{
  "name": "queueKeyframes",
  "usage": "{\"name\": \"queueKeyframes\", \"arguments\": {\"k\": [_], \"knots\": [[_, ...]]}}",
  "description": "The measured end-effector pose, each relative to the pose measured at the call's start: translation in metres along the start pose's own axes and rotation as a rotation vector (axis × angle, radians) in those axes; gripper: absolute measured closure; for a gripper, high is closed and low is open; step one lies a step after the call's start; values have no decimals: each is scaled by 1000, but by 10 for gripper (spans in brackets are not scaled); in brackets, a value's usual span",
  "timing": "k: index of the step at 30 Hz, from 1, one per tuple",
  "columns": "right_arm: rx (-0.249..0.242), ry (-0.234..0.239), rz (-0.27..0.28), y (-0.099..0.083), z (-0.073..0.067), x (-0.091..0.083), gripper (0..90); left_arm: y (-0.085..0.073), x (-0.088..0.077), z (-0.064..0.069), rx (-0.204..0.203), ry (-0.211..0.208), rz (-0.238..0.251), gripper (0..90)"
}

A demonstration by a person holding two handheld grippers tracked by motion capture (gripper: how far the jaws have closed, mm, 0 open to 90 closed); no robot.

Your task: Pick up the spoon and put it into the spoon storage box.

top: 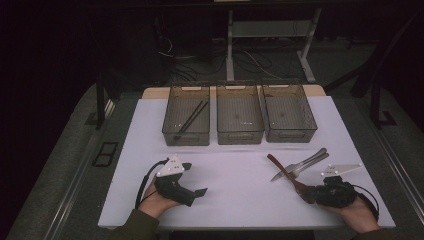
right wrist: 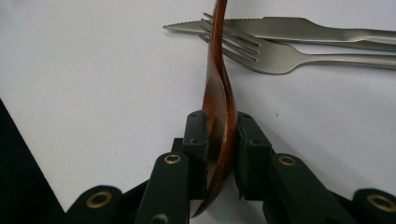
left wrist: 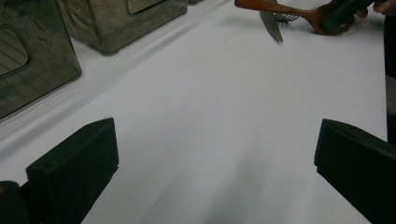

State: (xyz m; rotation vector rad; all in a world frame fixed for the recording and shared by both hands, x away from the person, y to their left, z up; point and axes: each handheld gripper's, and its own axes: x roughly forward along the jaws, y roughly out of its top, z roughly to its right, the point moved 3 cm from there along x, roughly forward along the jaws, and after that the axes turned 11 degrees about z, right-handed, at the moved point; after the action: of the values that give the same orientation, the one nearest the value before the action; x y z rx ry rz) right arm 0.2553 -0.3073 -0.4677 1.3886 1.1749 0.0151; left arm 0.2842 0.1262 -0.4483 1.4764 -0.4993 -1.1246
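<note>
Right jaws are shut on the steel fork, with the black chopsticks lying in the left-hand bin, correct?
Not quite: the right gripper is shut on the brown wooden spoon, as the right gripper view shows; the steel fork lies untouched beside it. The black chopsticks do lie in the left-hand bin.

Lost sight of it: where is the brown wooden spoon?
High view, front right: the brown wooden spoon is clamped by its bowl in the right gripper, beside the steel fork.

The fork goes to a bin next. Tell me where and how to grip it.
Grip the fork by its handle, at the far-right end away from the tines, coming from above. The handle lies flat, close beside the knife, and the wooden spoon crosses the tines.
</note>
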Motion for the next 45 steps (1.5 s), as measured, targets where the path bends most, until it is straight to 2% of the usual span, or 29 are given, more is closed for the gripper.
{"name": "queueKeyframes", "arguments": {"k": [4, 12, 16, 21, 27, 37, 45], "knots": [[17, 17, 6, 0, 1, -1, 814, 0, 0, 0, 3, -1, -1, 0], [21, 24, 6, 0, 1, -2, 818, 0, 0, 0, 4, -2, 0, 0], [3, 37, 23, 2, 0, -3, 819, 0, 0, 0, -1, -7, 3, 0], [-12, 41, 69, 8, 0, -9, 818, 0, 0, 0, 1, -13, -1, 0], [-25, 22, 88, 14, 1, -15, 819, -1, 0, -1, 2, -19, 6, 0], [-52, 10, 106, 31, 3, -13, 818, -2, -1, -1, 4, -26, 11, 0], [-41, 0, 139, 50, 6, -9, 819, -2, -1, 0, 29, -27, 0, 0]]}}
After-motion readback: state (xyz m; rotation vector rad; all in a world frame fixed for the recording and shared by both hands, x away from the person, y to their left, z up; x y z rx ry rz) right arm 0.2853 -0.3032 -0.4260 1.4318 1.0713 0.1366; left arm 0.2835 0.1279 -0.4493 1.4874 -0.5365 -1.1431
